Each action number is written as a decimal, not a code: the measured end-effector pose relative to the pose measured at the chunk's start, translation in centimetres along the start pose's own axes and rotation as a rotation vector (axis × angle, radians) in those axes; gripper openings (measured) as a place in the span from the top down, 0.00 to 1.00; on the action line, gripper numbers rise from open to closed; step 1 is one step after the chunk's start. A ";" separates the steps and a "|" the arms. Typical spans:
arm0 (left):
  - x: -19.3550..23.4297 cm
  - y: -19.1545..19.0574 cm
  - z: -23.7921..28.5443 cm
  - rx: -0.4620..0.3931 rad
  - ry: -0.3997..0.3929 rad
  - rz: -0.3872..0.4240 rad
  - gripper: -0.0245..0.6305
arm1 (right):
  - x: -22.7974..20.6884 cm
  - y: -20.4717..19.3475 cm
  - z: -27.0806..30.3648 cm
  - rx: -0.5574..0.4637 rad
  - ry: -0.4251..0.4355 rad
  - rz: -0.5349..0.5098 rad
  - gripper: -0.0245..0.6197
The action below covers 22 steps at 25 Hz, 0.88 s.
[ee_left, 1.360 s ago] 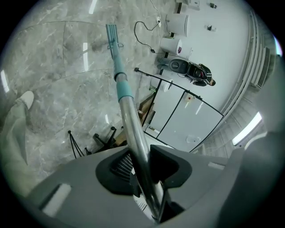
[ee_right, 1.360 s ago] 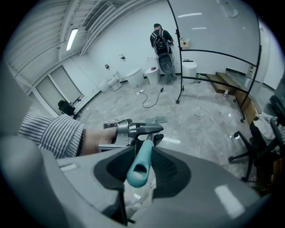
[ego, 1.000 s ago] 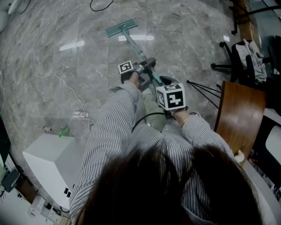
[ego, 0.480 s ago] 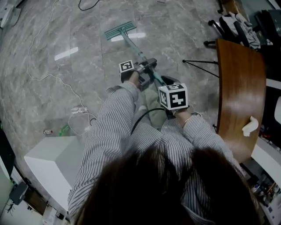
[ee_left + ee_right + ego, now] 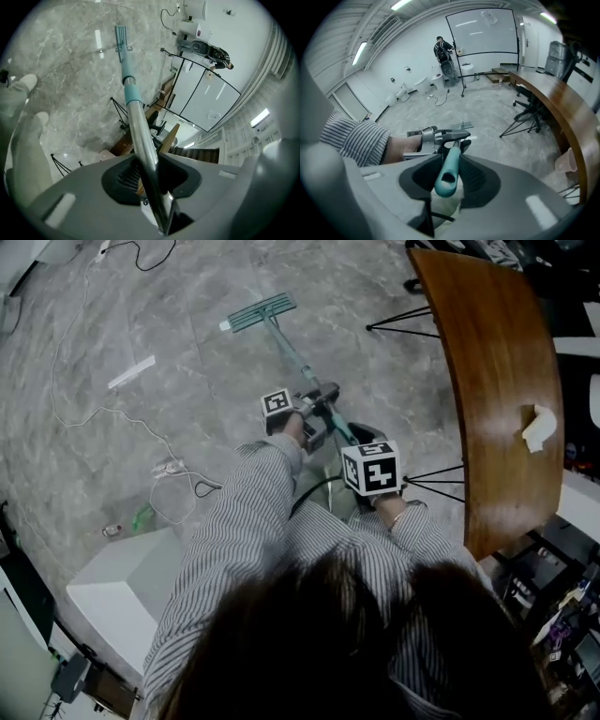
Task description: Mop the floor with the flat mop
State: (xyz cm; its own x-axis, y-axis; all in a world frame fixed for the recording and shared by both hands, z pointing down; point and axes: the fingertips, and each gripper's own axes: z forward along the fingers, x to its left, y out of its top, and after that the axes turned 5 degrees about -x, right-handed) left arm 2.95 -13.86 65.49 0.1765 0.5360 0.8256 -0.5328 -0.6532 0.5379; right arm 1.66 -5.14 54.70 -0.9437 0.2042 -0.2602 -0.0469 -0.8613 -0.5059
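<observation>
Holding mop (image 5: 298, 360) two-handed. Slanting from body down and up-left in head view to floor (image 5: 187, 362).

Clamping bare metal stretch of pole (image 5: 140, 136) w/ left tongs (image 5: 152, 180): shut hard on it, jaws on both sides, no gap visible. Placed further down the pole than right tongs (image 5: 449, 177), i.e. nearer the head (image 5: 261, 311).

Clamping teal grip (image 5: 448, 164) at top end w/ right tongs: shut around it (hollow end of grip facing cam, sticking out just behind the jaws). Close behind left tongs along the pole; can't tell if touching.

Re head: teal, flat, lying on floor well ahead of body, long side crosswise to pole. Teal collar (image 5: 132, 93) partway down, between metal stretch and lower shaft.

Surroundings:
- Grey marble-look floor.
- Curved wood bench (image 5: 497, 381) at right, well apart from head.
- Crumpled white paper (image 5: 537, 427) on bench near its right edge.
- White cable (image 5: 84, 413) snaking over floor at left.
- White box (image 5: 122, 601) at lower left.
- Striped sleeves (image 5: 253, 512) on both arms.
- Another person (image 5: 440, 49) standing at far wall in right gripper view, beside big framed panel (image 5: 483, 33).
</observation>
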 end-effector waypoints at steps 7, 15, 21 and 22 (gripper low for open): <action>6.3 -8.6 -2.2 0.012 0.033 0.020 0.81 | -1.4 -9.0 -5.6 -0.008 -0.006 0.014 0.78; 15.5 -20.4 -6.4 0.021 0.038 0.033 0.80 | -2.7 -22.4 -13.6 -0.031 0.008 0.029 0.78; 21.3 -28.3 -10.0 -0.011 -0.006 0.001 0.81 | -2.8 -31.4 -19.3 0.004 0.017 0.003 0.78; 22.1 -29.4 -10.5 -0.024 -0.019 -0.016 0.81 | -2.7 -32.7 -20.1 0.012 0.020 -0.007 0.78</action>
State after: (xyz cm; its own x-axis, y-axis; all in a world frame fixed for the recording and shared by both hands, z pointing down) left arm 13.79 22.76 66.11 0.2010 0.5358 0.8200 -0.5491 -0.6316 0.5473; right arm 12.34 31.78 55.44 -0.9364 0.2197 -0.2735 -0.0576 -0.8652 -0.4981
